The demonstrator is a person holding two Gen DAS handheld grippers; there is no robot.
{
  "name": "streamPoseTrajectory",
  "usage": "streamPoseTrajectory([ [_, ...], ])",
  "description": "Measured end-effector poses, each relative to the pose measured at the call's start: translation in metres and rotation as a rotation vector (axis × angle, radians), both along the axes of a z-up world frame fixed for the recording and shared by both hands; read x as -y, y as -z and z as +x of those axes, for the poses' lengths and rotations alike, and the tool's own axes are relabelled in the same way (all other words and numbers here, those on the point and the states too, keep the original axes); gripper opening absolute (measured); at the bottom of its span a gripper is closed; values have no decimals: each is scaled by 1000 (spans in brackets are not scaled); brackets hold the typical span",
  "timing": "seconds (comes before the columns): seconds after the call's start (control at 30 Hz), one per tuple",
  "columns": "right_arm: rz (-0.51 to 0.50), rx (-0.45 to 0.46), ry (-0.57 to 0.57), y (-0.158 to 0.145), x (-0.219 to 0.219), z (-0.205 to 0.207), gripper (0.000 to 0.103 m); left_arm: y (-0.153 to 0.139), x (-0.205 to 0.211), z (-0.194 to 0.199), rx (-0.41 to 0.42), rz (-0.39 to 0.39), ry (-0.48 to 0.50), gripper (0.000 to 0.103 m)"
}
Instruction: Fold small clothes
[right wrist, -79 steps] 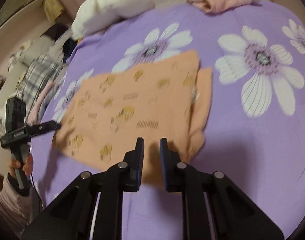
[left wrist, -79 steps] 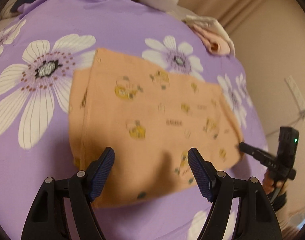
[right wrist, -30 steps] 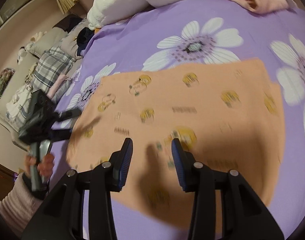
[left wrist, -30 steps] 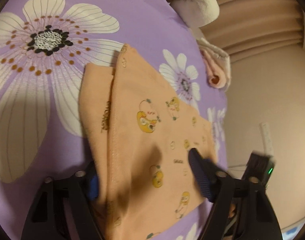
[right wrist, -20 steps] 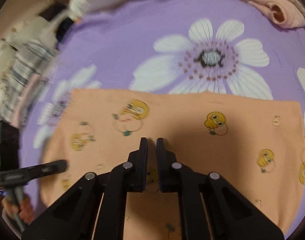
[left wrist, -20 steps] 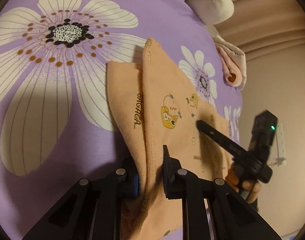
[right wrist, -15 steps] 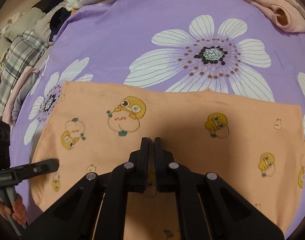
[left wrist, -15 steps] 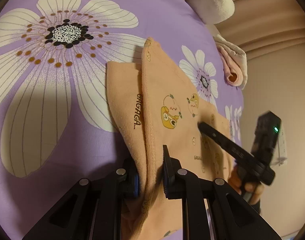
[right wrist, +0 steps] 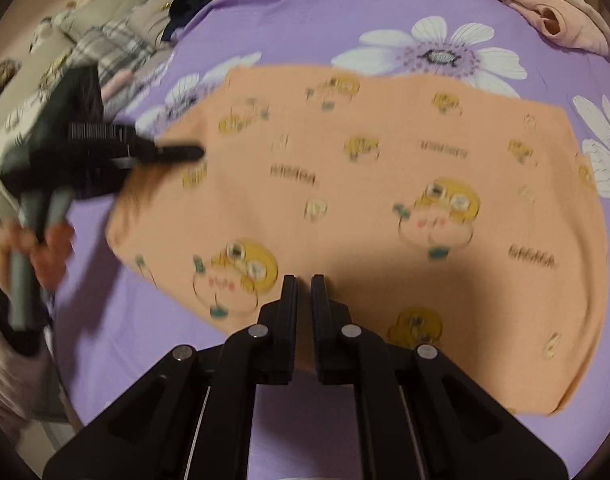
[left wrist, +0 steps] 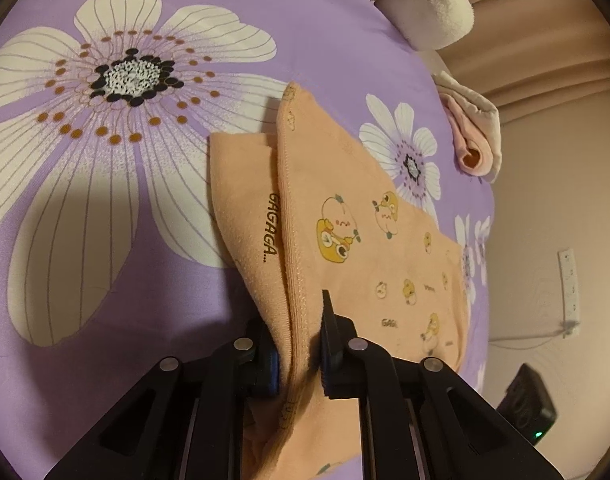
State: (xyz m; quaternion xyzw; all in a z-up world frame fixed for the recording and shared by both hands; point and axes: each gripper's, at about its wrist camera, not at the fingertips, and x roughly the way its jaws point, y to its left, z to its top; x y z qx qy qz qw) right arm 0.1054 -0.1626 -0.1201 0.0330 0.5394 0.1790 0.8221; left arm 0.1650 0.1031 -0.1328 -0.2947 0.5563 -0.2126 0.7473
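On the purple bed cover [left wrist: 325,20] with big white flowers lay the small orange garment [left wrist: 369,240], spread out flat with little yellow ducks printed on it. Its near edge was bunched up, and one part was folded over another there. My left gripper [left wrist: 299,344] was closing on that bunched edge, with the cloth pinched between its two fingers, so it held the orange garment.

In the right wrist view the garment [right wrist: 385,184] looked wide and a bit blurry. My right gripper [right wrist: 304,312] was squeezed tight at the garment's near edge. I could not tell if any cloth was caught between its fingers. At the left of that view I saw the left gripper [right wrist: 193,152] from the side, with a hand [right wrist: 33,248] around its grey handle and its tip over the cloth's far corner.

Farther off, a rolled pink cloth [left wrist: 473,136] sat near the far edge of the bed. A fluffy white blanket [left wrist: 425,4] lay beyond it. A pile of checked clothes [right wrist: 109,44] rested at the other side.
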Motion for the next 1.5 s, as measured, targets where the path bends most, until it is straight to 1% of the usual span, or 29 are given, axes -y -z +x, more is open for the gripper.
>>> streamPoseTrajectory([
  [0.03, 13, 1, 11, 1, 2, -3, 6, -3, 0, -1, 7, 4, -2, 9],
  [0.1, 74, -13, 45, -3, 11, -1, 6, -15, 3, -2, 35, 13, -7, 9],
  [0.13, 96, -8, 58, -6, 15, -1, 8, -20, 5, -2, 47, 14, -6, 9],
  [0.27, 145, 39, 106, -21, 32, -4, 9, -47, 21, -3, 106, 34, 13, 8],
  [0.4, 180, 62, 161, -30, 53, -8, 10, -64, 42, -1, 133, 53, 41, 8],
  [0.57, 221, 84, 239, -37, 90, -21, 10, -84, 83, -2, 169, 106, 104, 8],
  [0.67, 239, 98, 279, -39, 111, -25, 10, -95, 108, -4, 197, 152, 147, 8],
  [0.8, 264, 116, 338, -39, 136, -32, 10, -106, 154, -11, 235, 197, 237, 8],
  [0.87, 277, 123, 365, -38, 148, -35, 10, -106, 173, -13, 239, 219, 273, 8],
  [0.97, 293, 122, 406, -35, 162, -39, 10, -98, 203, -19, 227, 236, 336, 8],
  [1.07, 300, 114, 441, -30, 175, -45, 10, -81, 230, -24, 189, 250, 401, 8],
  [1.13, 306, 109, 455, -27, 180, -48, 10, -65, 244, -26, 134, 257, 448, 8],
  [1.2, 314, 103, 467, -25, 185, -49, 11, -54, 250, -29, 96, 264, 467, 9],
  [1.27, 326, 98, 478, -23, 190, -50, 15, -49, 252, -31, 77, 255, 480, 17],
  [1.3, 335, 96, 483, -22, 191, -51, 17, -49, 250, -31, 59, 216, 491, 24],
  [1.33, 348, 94, 488, -22, 194, -51, 21, -50, 247, -32, 56, 190, 489, 27],
  [1.37, 361, 93, 493, -21, 196, -51, 23, -54, 244, -33, 60, 166, 486, 34],
  [1.4, 379, 93, 496, -22, 197, -52, 24, -59, 243, -35, 79, 138, 490, 43],
  [1.43, 403, 94, 497, -22, 198, -51, 27, -65, 241, -37, 99, 132, 494, 50],
  [1.5, 436, 97, 504, -23, 199, -50, 31, -78, 233, -40, 149, 139, 481, 51],
])
